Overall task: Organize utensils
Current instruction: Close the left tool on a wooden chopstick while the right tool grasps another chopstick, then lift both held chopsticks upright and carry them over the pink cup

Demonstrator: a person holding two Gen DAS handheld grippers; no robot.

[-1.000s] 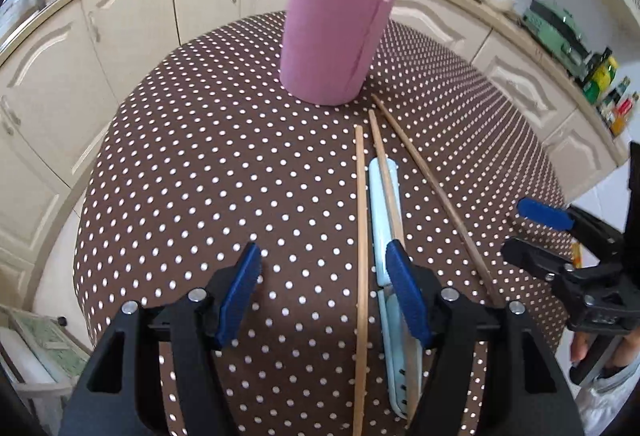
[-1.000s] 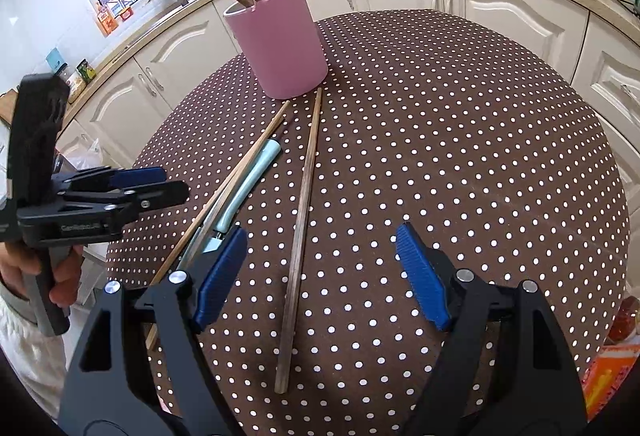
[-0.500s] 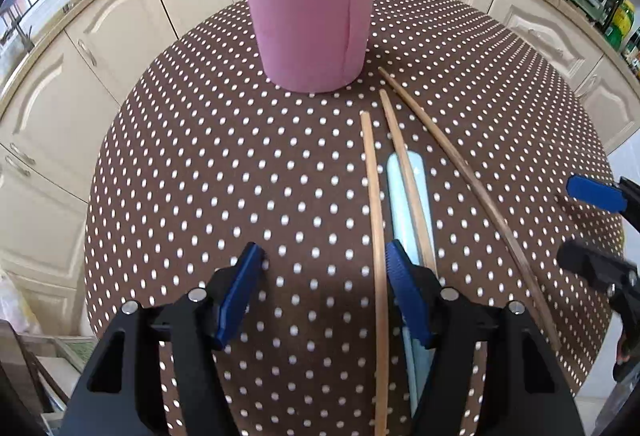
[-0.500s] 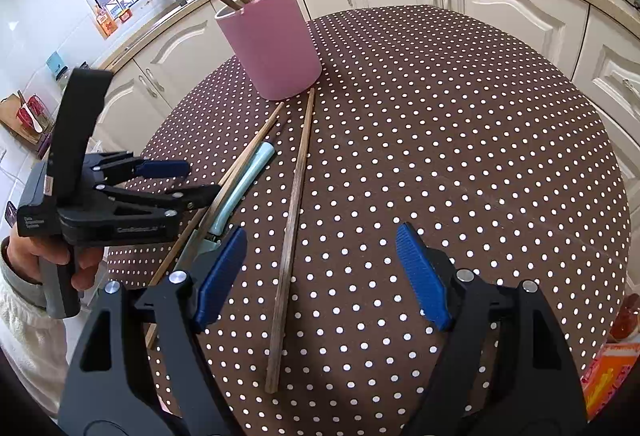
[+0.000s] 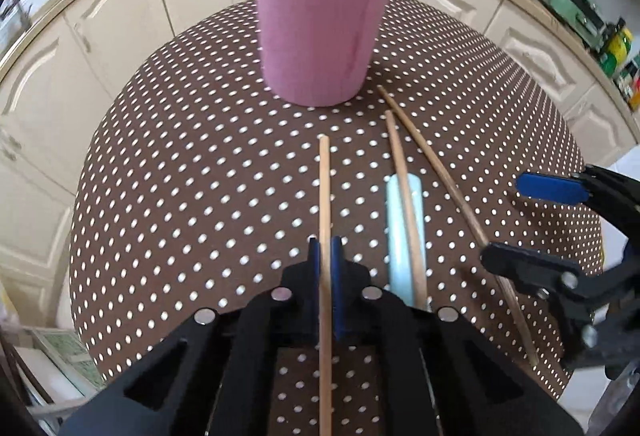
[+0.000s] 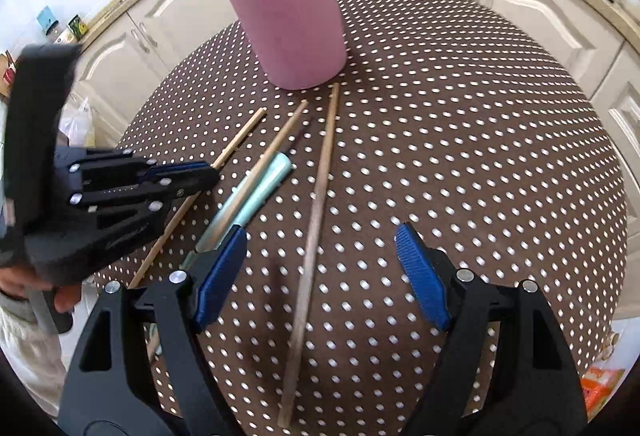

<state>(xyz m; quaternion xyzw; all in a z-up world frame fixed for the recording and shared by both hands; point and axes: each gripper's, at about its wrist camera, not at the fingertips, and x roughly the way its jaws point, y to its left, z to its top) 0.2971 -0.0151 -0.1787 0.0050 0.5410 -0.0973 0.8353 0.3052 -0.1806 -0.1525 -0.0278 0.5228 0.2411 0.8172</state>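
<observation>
A pink utensil cup (image 5: 320,27) stands at the far side of the dotted table, also in the right wrist view (image 6: 288,19), with chopsticks and spoons in it. My left gripper (image 5: 325,248) is shut on a light wooden chopstick (image 5: 324,187), which also shows in the right wrist view (image 6: 240,137). On the table lie a second chopstick (image 5: 404,191) across a pale blue handled utensil (image 5: 402,236), and a longer darker chopstick (image 5: 440,179). My right gripper (image 6: 320,264) is open and empty above the dark chopstick (image 6: 316,195).
The round table carries a brown cloth with white dots (image 6: 460,139). Cream kitchen cabinets (image 5: 120,19) ring it. My right gripper shows at the right edge of the left wrist view (image 5: 552,220); my left gripper shows at left in the right wrist view (image 6: 200,175).
My left gripper has closed on the leftmost chopstick and shifted it left, away from the other utensils. Both grippers have moved closer to the cup.
</observation>
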